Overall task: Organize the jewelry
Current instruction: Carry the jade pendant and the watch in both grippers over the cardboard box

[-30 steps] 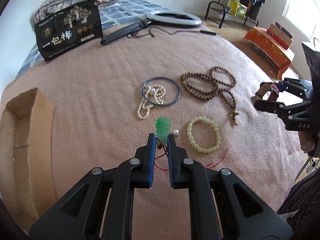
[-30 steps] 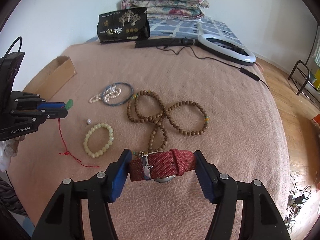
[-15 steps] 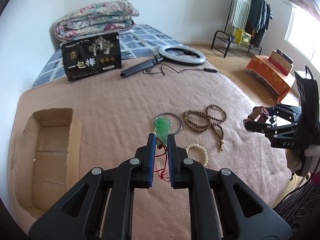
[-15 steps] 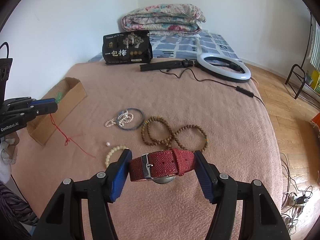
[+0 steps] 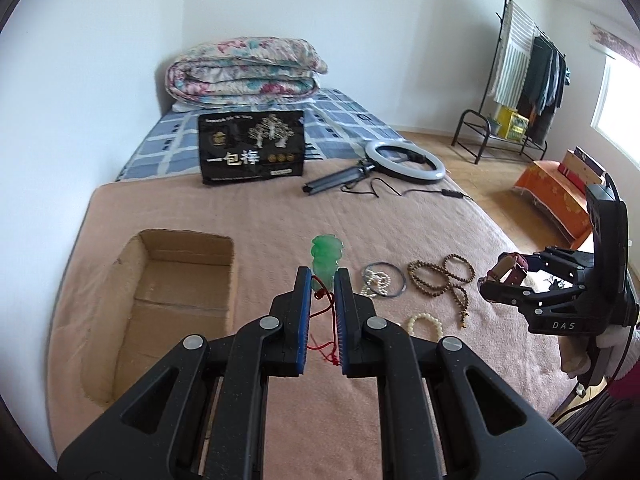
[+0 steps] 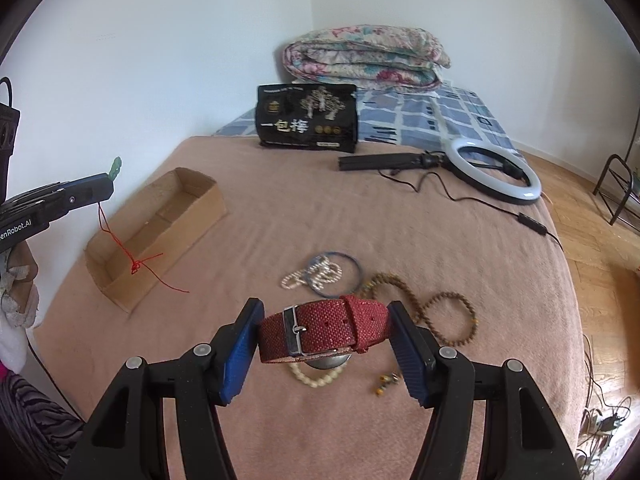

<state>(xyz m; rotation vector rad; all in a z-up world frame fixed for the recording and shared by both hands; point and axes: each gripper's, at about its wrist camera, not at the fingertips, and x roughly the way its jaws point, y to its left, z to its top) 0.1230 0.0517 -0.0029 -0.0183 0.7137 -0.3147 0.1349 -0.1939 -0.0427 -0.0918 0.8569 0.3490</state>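
My left gripper is shut on a green jade pendant whose red cord hangs below it, high above the bed, right of the open cardboard box. My right gripper is shut on a red-strapped watch and holds it above the blanket. On the blanket lie a pearl strand with a blue bangle, a brown bead necklace and a pale bead bracelet.
A black bag, a ring light on a tripod with its cable, and a folded quilt lie at the far end of the bed. The bed's edge and wooden floor are to the right.
Both grippers have risen well above the blanket with their loads. The left one has lifted the pendant and carried it left, toward the cardboard box; its cord now hangs free.
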